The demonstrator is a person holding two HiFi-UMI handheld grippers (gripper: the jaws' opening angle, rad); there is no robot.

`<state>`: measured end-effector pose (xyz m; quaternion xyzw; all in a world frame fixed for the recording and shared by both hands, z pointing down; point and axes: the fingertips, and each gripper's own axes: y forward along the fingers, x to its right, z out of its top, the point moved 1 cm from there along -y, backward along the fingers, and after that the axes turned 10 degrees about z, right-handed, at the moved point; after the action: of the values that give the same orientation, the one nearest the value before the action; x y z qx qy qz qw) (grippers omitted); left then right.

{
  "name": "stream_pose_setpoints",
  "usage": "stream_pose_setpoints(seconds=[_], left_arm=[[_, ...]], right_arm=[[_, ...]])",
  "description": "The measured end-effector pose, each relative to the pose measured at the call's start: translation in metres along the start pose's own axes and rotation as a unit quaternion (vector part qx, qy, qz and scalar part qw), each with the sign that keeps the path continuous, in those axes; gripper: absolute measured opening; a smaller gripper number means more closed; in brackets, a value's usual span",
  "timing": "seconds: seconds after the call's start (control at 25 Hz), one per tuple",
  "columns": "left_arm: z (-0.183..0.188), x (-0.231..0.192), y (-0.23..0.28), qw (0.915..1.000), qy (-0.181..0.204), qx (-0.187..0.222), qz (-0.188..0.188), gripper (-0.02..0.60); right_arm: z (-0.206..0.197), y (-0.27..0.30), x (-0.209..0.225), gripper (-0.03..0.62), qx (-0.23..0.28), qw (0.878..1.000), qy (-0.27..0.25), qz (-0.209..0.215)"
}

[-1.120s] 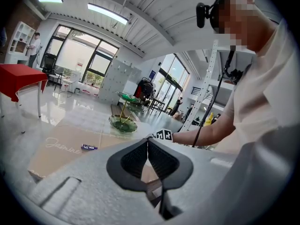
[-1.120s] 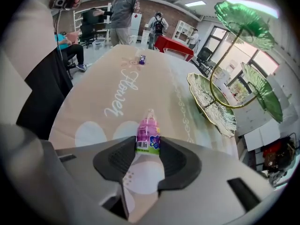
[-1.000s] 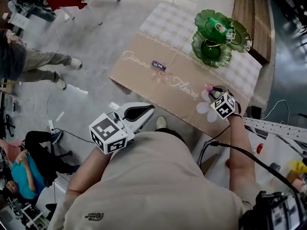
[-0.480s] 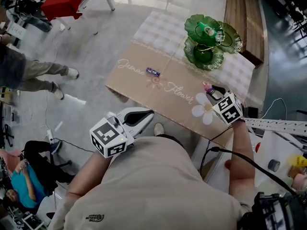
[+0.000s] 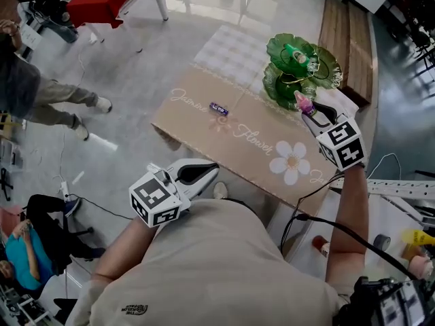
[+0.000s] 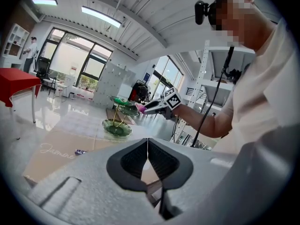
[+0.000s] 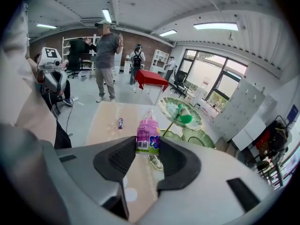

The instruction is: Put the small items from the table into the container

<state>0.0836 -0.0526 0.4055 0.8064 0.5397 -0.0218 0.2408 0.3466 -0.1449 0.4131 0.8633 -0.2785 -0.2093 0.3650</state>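
Note:
My right gripper (image 5: pixel 307 111) is shut on a small pink bottle (image 5: pixel 302 102), held in the air beside the green tiered glass stand (image 5: pixel 299 63). In the right gripper view the pink bottle (image 7: pixel 148 136) sits upright between the pads, with the stand (image 7: pixel 174 108) beyond it; a green bottle (image 7: pixel 184 114) lies on the top dish. A small purple packet (image 5: pixel 219 109) lies on the brown tablecloth (image 5: pixel 204 124). My left gripper (image 5: pixel 207 170) hangs shut and empty off the table's near edge.
A person (image 7: pixel 107 60) stands past the table's far end, near a red table (image 7: pixel 151 78). Another person sits on the floor (image 5: pixel 30 240) at the left. A wooden bench (image 5: pixel 350 19) runs behind the stand. Cables and shelving lie at the right.
My right gripper has risen from the table's near right corner with the pink bottle and now hangs by the green stand. The left gripper has stayed where it was.

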Motion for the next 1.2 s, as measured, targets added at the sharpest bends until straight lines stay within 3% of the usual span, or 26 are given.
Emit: stream_pose_setpoints(seconds=[0.48, 0.88, 1.2], left_arm=[[-0.005, -0.021, -0.029, 0.9979, -0.022, 0.021, 0.057, 0.008], [-0.013, -0.037, -0.051, 0.9934, -0.048, 0.028, 0.1, 0.008], [-0.014, -0.043, -0.054, 0.9923, -0.059, 0.031, 0.105, 0.008]], right_arm=[[0.071, 0.036, 0.058, 0.163, -0.009, 0.999, -0.03, -0.019], [0.081, 0.078, 0.09, 0.163, -0.059, 0.998, -0.024, -0.019], [0.076, 0.092, 0.097, 0.166, -0.079, 0.996, -0.013, -0.028]])
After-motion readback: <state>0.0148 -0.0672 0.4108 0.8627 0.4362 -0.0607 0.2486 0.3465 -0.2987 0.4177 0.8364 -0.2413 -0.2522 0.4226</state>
